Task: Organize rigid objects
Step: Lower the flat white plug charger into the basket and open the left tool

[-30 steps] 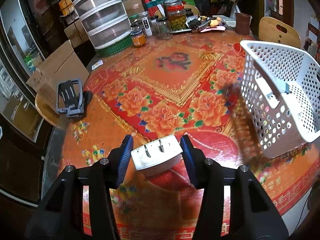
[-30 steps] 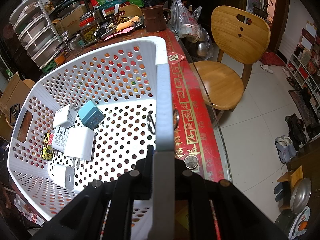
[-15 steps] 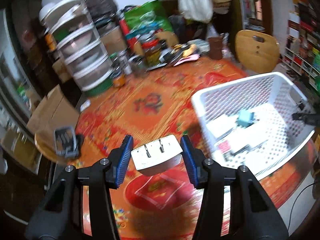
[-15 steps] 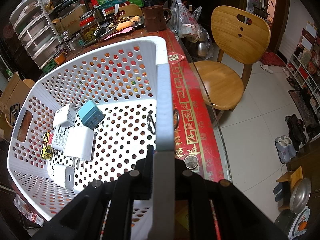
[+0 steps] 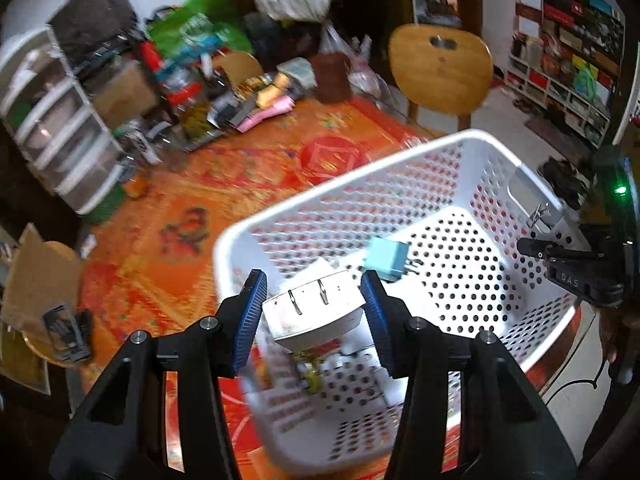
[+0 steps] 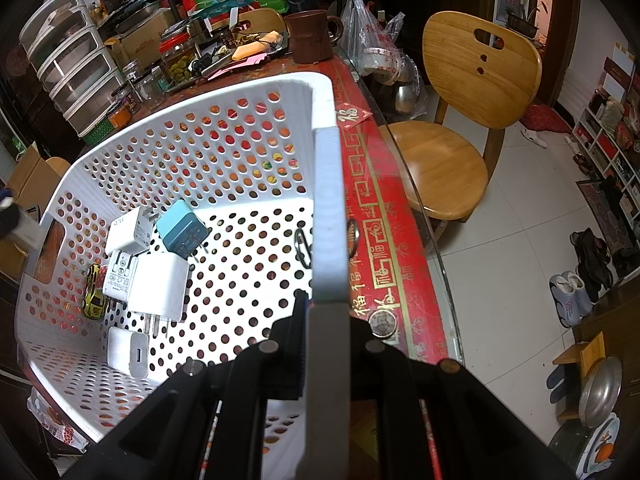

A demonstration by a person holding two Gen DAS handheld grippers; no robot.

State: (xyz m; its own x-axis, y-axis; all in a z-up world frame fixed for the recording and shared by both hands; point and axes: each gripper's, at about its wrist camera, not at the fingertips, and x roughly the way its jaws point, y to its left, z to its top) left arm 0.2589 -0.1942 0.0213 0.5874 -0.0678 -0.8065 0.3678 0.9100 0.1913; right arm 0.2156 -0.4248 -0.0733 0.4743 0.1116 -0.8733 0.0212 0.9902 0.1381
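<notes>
My left gripper (image 5: 314, 316) is shut on a white plug adapter (image 5: 316, 308), prongs up, and hangs over the near-left part of the white perforated basket (image 5: 460, 148). Inside the basket lie a teal charger (image 5: 390, 258), several white chargers (image 6: 158, 284) and a small yellow toy car (image 6: 94, 292). The teal charger (image 6: 182, 230) also shows in the right wrist view. My right gripper (image 6: 326, 312) is shut on the basket's rim (image 6: 328, 184) at its right wall, holding it on the red patterned table (image 5: 224, 184). It appears as a dark shape (image 5: 580, 264) at the basket's far side in the left wrist view.
A wooden chair (image 6: 448, 152) stands right of the table. Jars, a brown mug (image 6: 310, 38), stacked clear drawers (image 6: 68, 60) and bags crowd the table's far side. A coin (image 6: 382, 322) lies beside the basket near the table edge. A black holder (image 5: 66, 332) rests on a stool at left.
My left gripper has carried the white adapter rightward and upward from over the tablecloth to above the basket. The right gripper and basket have stayed still.
</notes>
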